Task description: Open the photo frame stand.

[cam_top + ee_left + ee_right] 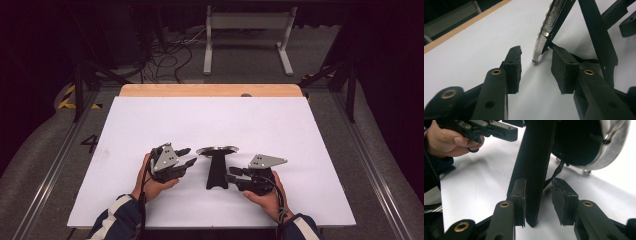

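A: Where was the stand (217, 167) at that moment?

B: It stood on the white table (150, 120), near the front edge, between the two grippers. Its round metal top (217, 150) sat on a black leg (534, 170).

A: And the fingers?

B: The left gripper (186, 157), at nine o'clock from the stand, had its jaws apart with nothing between them. The right gripper (233, 174), at three o'clock, had its jaws apart around the leg; one pad (520, 195) was touching it, the other pad (560, 197) was clear.

A: How to do it well?

B: I think the hands should draw away slowly and straight, so the stand was not tipped.
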`<state>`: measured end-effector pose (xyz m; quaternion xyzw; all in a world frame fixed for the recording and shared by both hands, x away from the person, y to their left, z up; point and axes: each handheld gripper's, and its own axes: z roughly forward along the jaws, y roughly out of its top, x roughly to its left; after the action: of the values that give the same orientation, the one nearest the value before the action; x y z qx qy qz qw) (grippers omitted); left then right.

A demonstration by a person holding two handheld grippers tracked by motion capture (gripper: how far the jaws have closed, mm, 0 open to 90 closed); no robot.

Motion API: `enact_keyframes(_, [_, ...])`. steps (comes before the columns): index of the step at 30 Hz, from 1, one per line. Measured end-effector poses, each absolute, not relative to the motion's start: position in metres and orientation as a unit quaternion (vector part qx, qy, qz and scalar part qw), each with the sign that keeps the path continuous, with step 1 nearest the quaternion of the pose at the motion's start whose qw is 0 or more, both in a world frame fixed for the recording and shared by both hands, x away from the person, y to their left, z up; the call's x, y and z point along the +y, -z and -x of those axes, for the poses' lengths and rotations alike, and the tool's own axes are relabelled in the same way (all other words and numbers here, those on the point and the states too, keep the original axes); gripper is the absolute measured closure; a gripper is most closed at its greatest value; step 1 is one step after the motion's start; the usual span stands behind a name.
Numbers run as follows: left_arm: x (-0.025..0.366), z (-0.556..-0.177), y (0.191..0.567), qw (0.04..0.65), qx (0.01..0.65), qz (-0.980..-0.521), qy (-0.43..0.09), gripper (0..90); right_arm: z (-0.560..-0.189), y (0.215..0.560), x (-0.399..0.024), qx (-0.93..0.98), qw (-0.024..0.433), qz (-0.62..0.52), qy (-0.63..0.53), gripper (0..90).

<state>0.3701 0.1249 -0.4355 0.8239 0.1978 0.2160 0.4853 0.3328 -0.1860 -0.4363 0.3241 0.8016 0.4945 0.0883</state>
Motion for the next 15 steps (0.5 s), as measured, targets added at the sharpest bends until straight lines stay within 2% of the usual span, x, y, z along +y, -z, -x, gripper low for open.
enact_keyframes(6, [0.125,-0.375,0.435,0.489,0.205,-0.822,-0.208,50.9,-0.325,0.427,-0.189,0.795,0.123,-0.32,-0.501,66.3])
enact_keyframes(8, [0.125,-0.375,0.435,0.488,0.206,-0.824,-0.203,50.1,-0.322,0.424,-0.19,0.79,0.134,-0.318,-0.506,69.0])
enact_keyframes(9, [0.124,-0.375,0.435,0.487,0.208,-0.823,-0.207,45.4,-0.319,0.422,-0.191,0.79,0.144,-0.315,-0.506,70.5])
enact_keyframes(15, [0.125,-0.376,0.432,0.486,0.212,-0.824,-0.2,41.2,-0.312,0.418,-0.187,0.793,0.167,-0.299,-0.504,76.1])
